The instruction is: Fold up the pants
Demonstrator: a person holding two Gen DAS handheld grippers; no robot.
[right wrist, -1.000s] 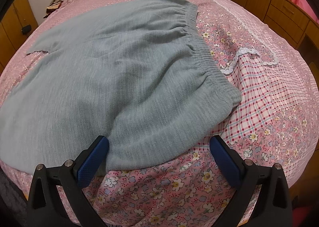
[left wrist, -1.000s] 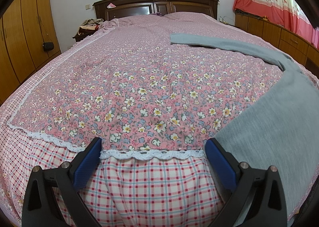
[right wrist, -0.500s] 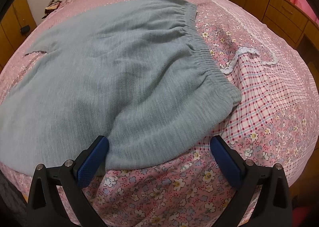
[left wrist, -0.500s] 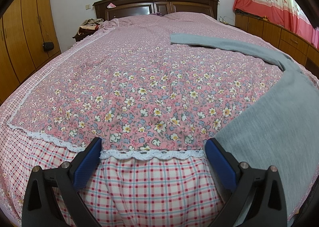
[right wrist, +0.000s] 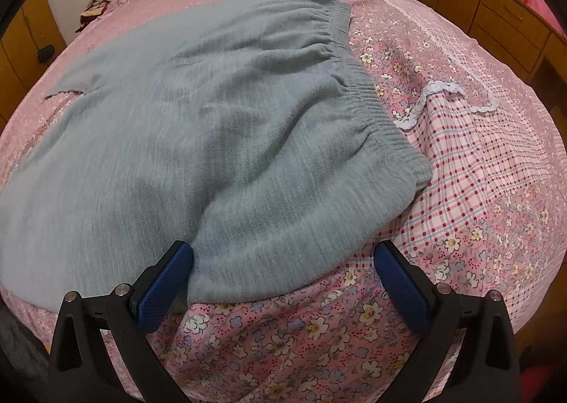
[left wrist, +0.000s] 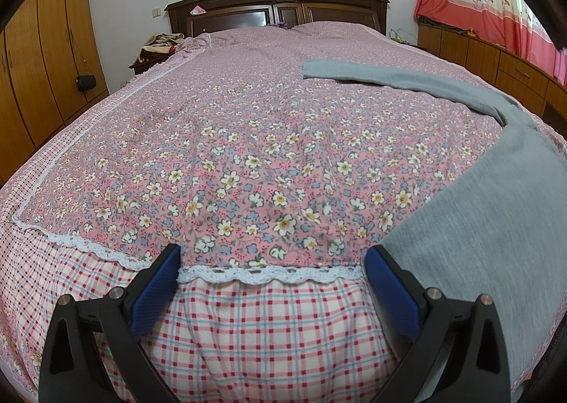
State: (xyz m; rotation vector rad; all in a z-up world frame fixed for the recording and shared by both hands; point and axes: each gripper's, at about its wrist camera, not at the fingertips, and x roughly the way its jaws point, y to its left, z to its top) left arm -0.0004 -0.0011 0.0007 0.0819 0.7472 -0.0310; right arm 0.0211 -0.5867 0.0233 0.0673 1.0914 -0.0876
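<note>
A: Your left tool [left wrist: 271, 263], blades apart, shows only the trouser legs [left wrist: 471, 226] on the bed [left wrist: 248, 141].

B: Your right tool [right wrist: 283, 261], also apart, shows the waistband [right wrist: 368, 95].

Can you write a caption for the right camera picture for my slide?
Open right gripper hovers at the near edge of gray pants spread on a flowery bedspread.
</note>
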